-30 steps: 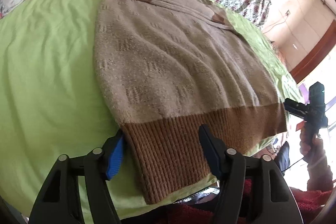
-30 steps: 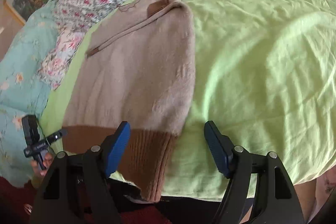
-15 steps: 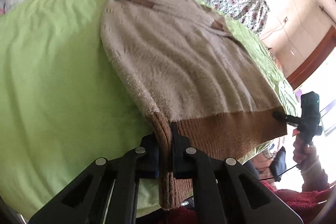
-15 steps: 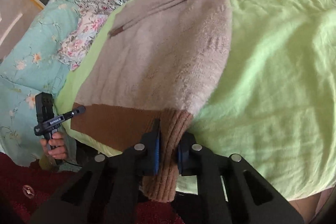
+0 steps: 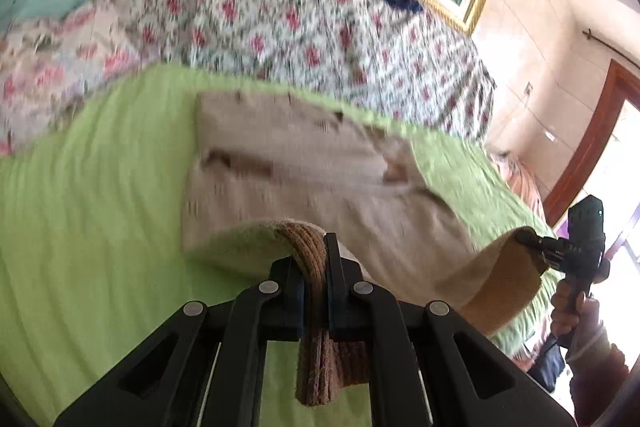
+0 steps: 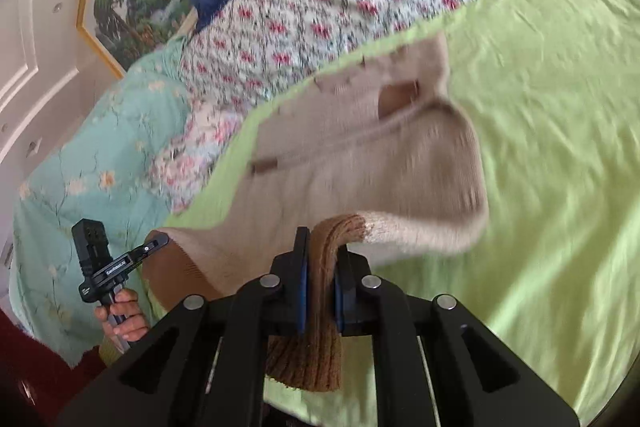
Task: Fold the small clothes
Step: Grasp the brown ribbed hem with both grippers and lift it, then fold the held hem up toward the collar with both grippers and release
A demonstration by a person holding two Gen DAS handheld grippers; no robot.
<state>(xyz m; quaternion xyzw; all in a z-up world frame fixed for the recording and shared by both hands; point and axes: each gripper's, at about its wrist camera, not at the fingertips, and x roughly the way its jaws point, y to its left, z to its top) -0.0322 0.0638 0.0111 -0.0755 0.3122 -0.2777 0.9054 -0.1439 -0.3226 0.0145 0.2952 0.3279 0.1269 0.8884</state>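
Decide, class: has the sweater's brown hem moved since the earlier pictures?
Yes. The brown hem, clamped in the left tongs, has lifted off the green sheet, toward the floral quilt.

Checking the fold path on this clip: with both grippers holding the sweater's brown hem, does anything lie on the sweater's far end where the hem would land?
Nothing visible does. The left gripper and right gripper clamp the hem; the sweater ahead lies bare on the green sheet.

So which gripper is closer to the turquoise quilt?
Left. The left gripper, shut on the sweater hem, sits at the quilt's edge. The right gripper grips the hem's other corner over the green sheet, farther away.
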